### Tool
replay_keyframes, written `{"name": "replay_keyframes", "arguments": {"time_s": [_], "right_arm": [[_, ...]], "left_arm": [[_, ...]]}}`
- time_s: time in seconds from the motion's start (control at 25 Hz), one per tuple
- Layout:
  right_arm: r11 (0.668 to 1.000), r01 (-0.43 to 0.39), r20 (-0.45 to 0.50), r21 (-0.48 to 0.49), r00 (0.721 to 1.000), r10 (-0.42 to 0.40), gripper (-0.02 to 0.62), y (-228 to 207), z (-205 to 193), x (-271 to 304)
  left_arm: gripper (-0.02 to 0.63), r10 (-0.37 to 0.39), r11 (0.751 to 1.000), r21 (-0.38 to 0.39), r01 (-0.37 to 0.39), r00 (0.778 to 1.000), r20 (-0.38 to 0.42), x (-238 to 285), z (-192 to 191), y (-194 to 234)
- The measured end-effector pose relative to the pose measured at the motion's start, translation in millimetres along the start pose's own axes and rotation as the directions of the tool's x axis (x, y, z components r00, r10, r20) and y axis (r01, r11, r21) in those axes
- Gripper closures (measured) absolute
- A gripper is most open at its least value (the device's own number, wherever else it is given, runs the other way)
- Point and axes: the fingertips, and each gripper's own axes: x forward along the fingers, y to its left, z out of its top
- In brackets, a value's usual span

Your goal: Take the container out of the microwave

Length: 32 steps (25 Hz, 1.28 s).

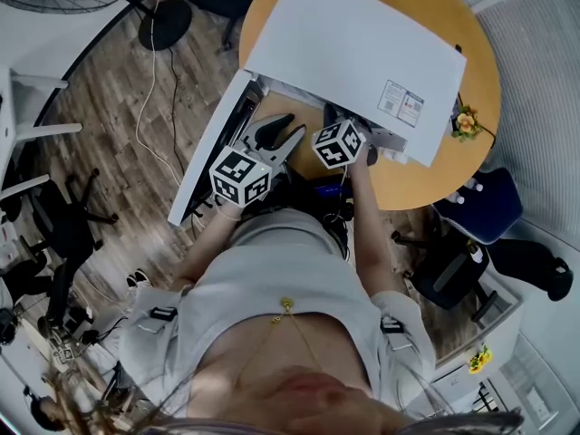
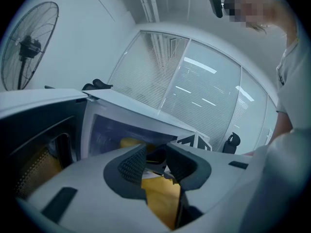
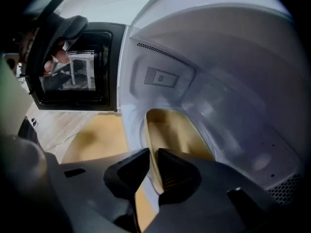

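My right gripper point(image 3: 153, 155): clamped on container point(image 3: 176, 129) rim in microwave point(image 3: 218, 72). Left gripper point(image 2: 155, 155): jaws apart, empty. Risk: one-sided hold, container tips.

White microwave point(image 1: 353, 53) on a round wooden table point(image 1: 473, 57), door point(image 1: 207, 148) swung fully open; the container point(image 3: 177, 130), a tan-tinted translucent tub, sits upright in the white cavity, its near wall pinched between the right gripper's point(image 3: 153, 155) jaws.
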Motion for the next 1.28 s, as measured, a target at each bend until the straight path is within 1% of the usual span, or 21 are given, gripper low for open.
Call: {"name": "replay_keyframes", "arguments": {"time_s": [0.24, 0.4, 0.6, 0.8, 1.08, 1.28], "right_arm": [[0.999, 0.003, -0.006, -0.038, 1.000, -0.003, 0.545, -0.6, 1.5, 0.9], [1.000, -0.005, -0.001, -0.022, 1.000, 0.005, 0.548, 0.1, 1.1, -1.8], [0.999, -0.028, 0.021, 0.028, 0.999, 0.028, 0.548, 3.4, 3.7, -10.8], [0.998, -0.032, 0.034, 0.049, 0.999, 0.030, 0.548, 4.3, 7.8, -17.6], [0.999, -0.015, 0.029, 0.051, 0.999, 0.013, 0.548, 6.0, 4.8, -22.6], [0.999, -0.004, 0.028, 0.032, 1.000, 0.003, 0.548, 7.5, 6.8, -28.1]], "left_arm": [[0.480, 0.015, 1.000, 0.002, -0.015, 1.000, 0.015, 0.4, 5.6, 8.1], [0.480, 0.026, 1.000, -0.003, -0.026, 1.000, 0.008, -0.2, 2.4, 12.7], [0.480, 0.022, 1.000, 0.004, -0.022, 1.000, 0.001, -2.7, 0.5, 12.6], [0.480, 0.012, 1.000, 0.011, -0.012, 1.000, 0.004, -5.9, 0.8, 8.5], [0.480, -0.001, 1.000, 0.019, 0.001, 1.000, 0.000, -8.1, -3.3, 4.0], [0.480, 0.001, 1.000, 0.024, -0.001, 1.000, 0.000, -10.7, -3.4, 3.1]]}}
